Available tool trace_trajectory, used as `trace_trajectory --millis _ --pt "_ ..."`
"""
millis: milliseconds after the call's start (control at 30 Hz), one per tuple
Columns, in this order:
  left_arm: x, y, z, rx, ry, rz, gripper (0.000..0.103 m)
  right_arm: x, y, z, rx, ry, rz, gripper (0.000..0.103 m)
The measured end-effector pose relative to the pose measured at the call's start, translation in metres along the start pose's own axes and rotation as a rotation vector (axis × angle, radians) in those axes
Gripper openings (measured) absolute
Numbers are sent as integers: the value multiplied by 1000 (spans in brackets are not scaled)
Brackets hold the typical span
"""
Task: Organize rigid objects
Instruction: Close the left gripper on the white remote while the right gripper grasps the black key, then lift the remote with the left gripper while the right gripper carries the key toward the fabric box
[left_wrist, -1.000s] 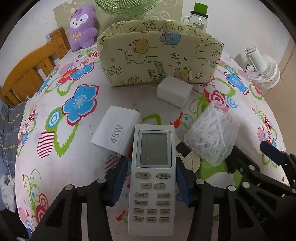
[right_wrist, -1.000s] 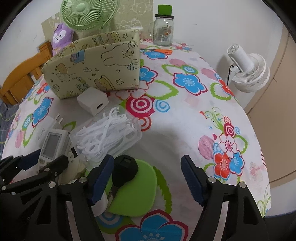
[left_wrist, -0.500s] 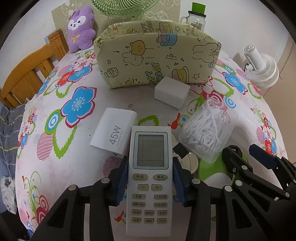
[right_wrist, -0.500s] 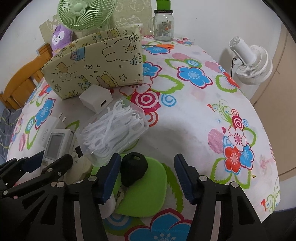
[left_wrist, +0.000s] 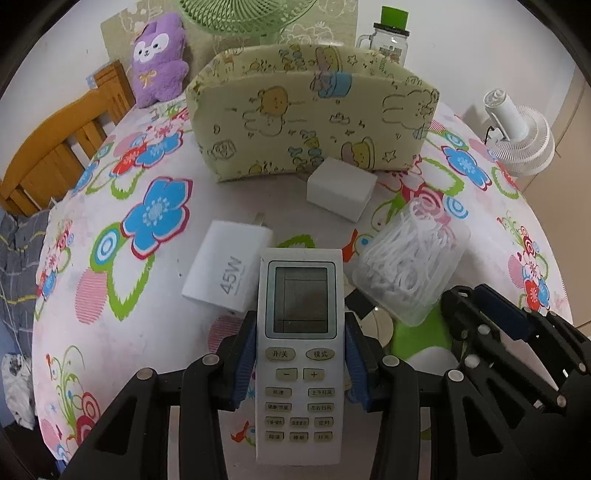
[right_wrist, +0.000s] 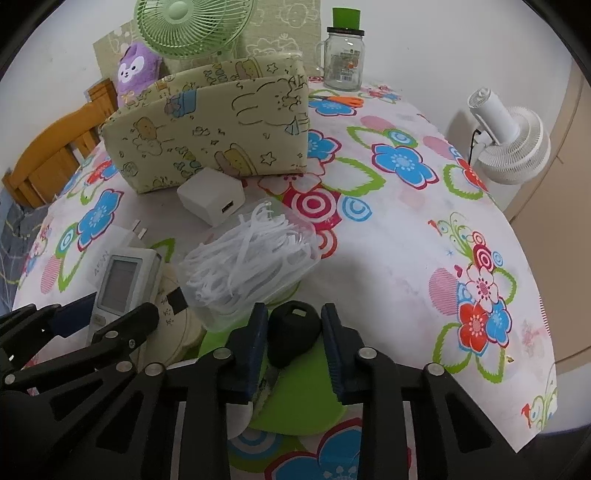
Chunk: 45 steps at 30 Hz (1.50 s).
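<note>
Right tongs newly around black key fob

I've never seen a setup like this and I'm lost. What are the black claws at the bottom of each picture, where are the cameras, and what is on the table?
No robot here: a person holds a two-finger gripper in each hand, and each carries a wide-angle camera looking along its fingers, hence the curved edges. One picture comes from the left gripper, the other from the right gripper.

The left one is shut on a white remote. The right one's jaws have just been closing and now grip a black key fob above a green pad.

On the flowered tablecloth also lie a 45W charger, a white cube charger, a clear box of floss picks and a cartoon-print pouch.
</note>
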<state>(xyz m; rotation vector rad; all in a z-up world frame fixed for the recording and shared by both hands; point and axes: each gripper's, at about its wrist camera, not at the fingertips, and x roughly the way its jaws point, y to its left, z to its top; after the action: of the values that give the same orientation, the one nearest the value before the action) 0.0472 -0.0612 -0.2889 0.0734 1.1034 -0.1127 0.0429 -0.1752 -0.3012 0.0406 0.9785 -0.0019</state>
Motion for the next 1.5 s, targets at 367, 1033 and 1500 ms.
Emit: trace_trajectory --millis 367,1033,1500 --pt "-2 -6 6 25 2 1 45 3 -9 12 40 18 4 26" --pt "1 -4 7 16 10 -22 45 4 -1 6 -65 20 -38 27" --pt "5 -11 13 35 17 -13 45 18 -18 19 -10 38 -78 27"
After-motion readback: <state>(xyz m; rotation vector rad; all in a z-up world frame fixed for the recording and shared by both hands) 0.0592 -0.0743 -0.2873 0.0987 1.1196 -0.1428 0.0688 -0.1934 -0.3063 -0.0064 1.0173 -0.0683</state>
